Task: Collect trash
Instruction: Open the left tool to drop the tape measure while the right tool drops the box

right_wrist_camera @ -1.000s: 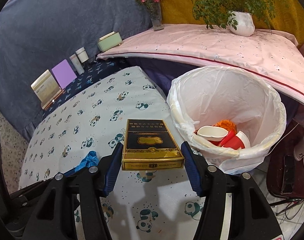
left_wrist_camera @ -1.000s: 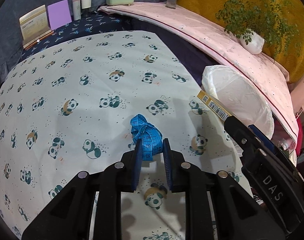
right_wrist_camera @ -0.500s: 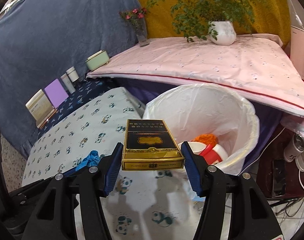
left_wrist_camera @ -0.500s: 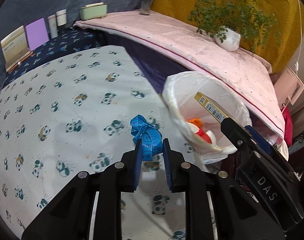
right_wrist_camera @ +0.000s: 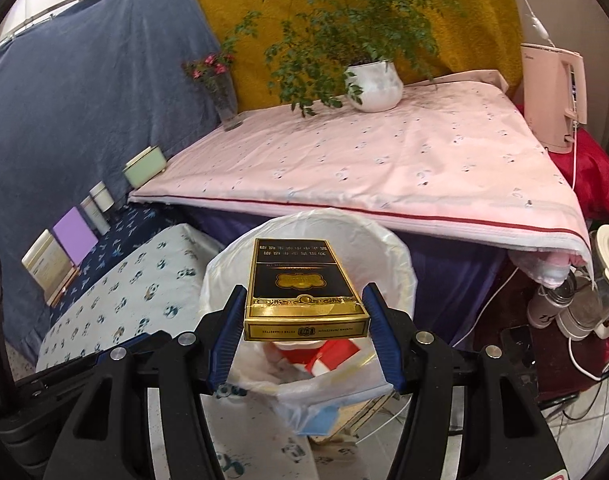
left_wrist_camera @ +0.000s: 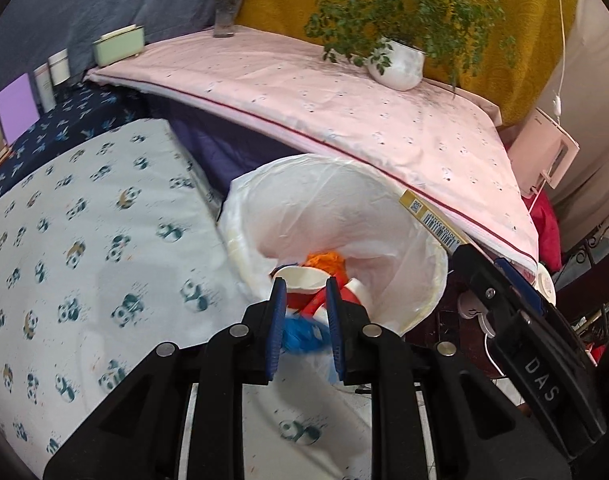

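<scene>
Panda-print worktop (left_wrist_camera: 84, 240) beside white-lined bin (right_wrist_camera: 388, 248), pink-sheeted bed (right_wrist_camera: 384, 160) behind; right gripper (right_wrist_camera: 304, 320) jaws clamp gold-black box (right_wrist_camera: 302, 288) over bin, left gripper (left_wrist_camera: 304, 320) jaws slightly apart w/ blurred blue tape measure (left_wrist_camera: 300, 332) between, prob. loose.

I have carried both hand-held grippers from over the panda sheet (left_wrist_camera: 84, 240) to the bin (left_wrist_camera: 344, 208). My left hand-held gripper (left_wrist_camera: 304, 320) has opened, and the blue tape measure (left_wrist_camera: 304, 334) is dropping free between its fingers. The gold box (right_wrist_camera: 304, 292) now hangs above the bin's mouth.

**Bin mouth wide open, tight around it**

Straight ahead of both grippers the bin (right_wrist_camera: 388, 248) gapes open, with cups (left_wrist_camera: 304, 280) only low down inside. Beyond its far rim the pink shelf edge (right_wrist_camera: 384, 204) overhangs. Right of the right gripper (right_wrist_camera: 304, 320): jars (right_wrist_camera: 576, 312) and cables. To the left, flat panda sheet (left_wrist_camera: 84, 220).
</scene>
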The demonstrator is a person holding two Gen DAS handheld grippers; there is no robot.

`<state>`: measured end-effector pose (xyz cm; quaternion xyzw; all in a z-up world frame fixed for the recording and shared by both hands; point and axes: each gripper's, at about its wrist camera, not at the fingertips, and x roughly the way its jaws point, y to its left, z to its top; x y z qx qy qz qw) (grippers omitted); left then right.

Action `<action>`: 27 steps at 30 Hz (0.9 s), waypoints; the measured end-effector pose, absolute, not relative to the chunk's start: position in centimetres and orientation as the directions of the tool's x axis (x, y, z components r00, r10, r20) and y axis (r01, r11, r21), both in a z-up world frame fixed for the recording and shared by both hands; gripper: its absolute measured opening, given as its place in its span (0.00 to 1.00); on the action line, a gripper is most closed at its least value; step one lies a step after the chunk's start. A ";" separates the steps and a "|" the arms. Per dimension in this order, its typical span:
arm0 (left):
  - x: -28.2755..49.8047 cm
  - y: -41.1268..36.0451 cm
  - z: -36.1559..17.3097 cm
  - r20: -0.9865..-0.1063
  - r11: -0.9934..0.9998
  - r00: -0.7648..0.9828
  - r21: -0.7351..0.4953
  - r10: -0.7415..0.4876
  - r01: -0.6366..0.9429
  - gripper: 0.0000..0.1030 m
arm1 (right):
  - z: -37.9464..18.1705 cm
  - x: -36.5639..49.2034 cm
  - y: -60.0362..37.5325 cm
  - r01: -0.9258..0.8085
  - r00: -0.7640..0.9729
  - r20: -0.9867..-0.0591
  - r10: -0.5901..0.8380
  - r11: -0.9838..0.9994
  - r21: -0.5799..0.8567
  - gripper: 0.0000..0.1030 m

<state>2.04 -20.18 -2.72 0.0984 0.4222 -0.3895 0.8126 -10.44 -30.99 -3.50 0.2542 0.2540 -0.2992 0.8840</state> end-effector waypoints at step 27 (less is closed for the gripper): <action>5.6 -19.4 -6.2 -0.806 0.765 0.395 -0.106 -0.440 0.635 0.20 | -5.1 -6.2 -32.9 0.632 0.689 -0.627 -0.362 0.724 0.277 0.55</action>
